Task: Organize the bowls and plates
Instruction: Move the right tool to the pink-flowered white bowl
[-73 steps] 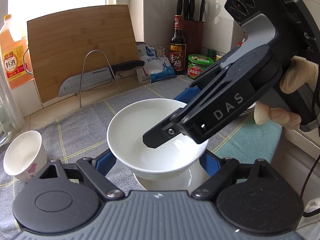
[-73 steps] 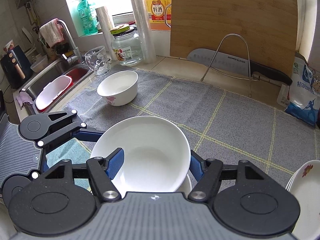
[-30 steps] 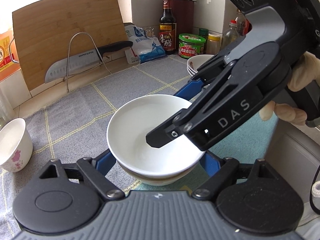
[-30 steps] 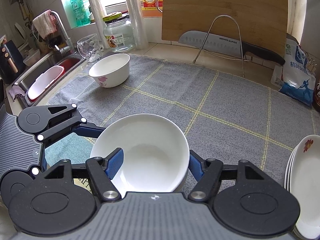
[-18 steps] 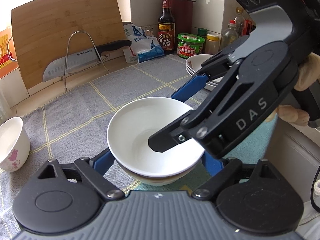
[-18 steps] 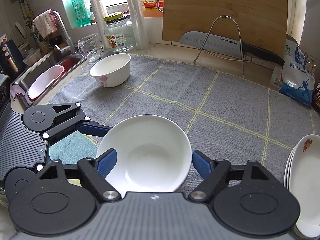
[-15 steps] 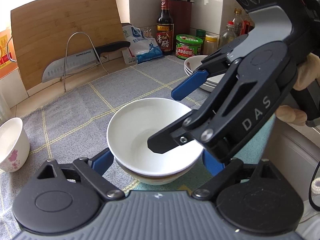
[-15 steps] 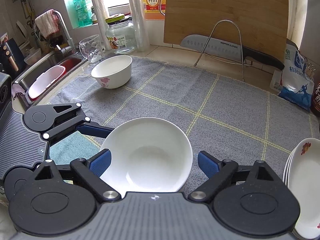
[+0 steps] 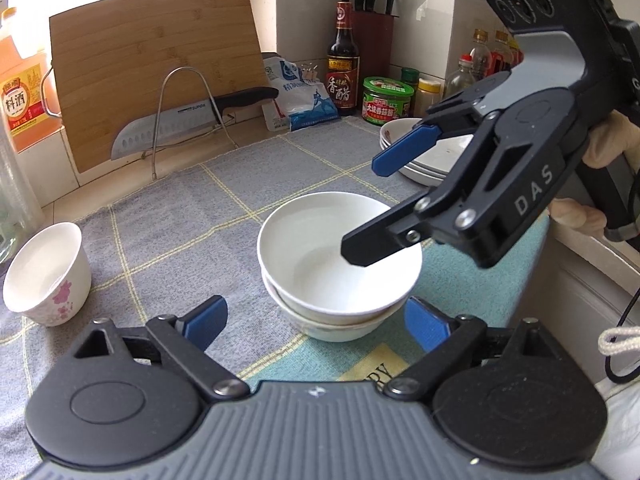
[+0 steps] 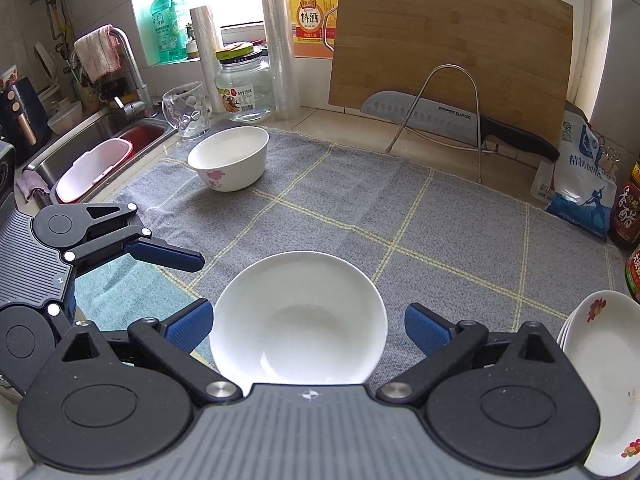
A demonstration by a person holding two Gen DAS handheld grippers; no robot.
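A white bowl (image 9: 340,252) sits nested in a second white bowl (image 9: 332,326) on the grey mat; it also shows in the right wrist view (image 10: 298,316). My left gripper (image 9: 316,318) is open, its blue pads apart on either side of the stack. My right gripper (image 10: 306,328) is open just above the bowl, and it also shows from the side in the left wrist view (image 9: 376,200). A flowered bowl (image 10: 229,158) stands at the mat's far left. A stack of plates (image 10: 600,376) lies at the right.
A cutting board (image 10: 448,48) and knife (image 10: 460,120) on a wire rack stand at the back. Bottles, jars and a salt bag (image 9: 298,98) line the wall. A sink (image 10: 92,152) with a red tub is at left. The counter edge (image 9: 580,264) runs on the right.
Both grippers held the top bowl, set it down on the lower bowl, then opened. The left gripper has pulled back and the right gripper has lifted off the bowl.
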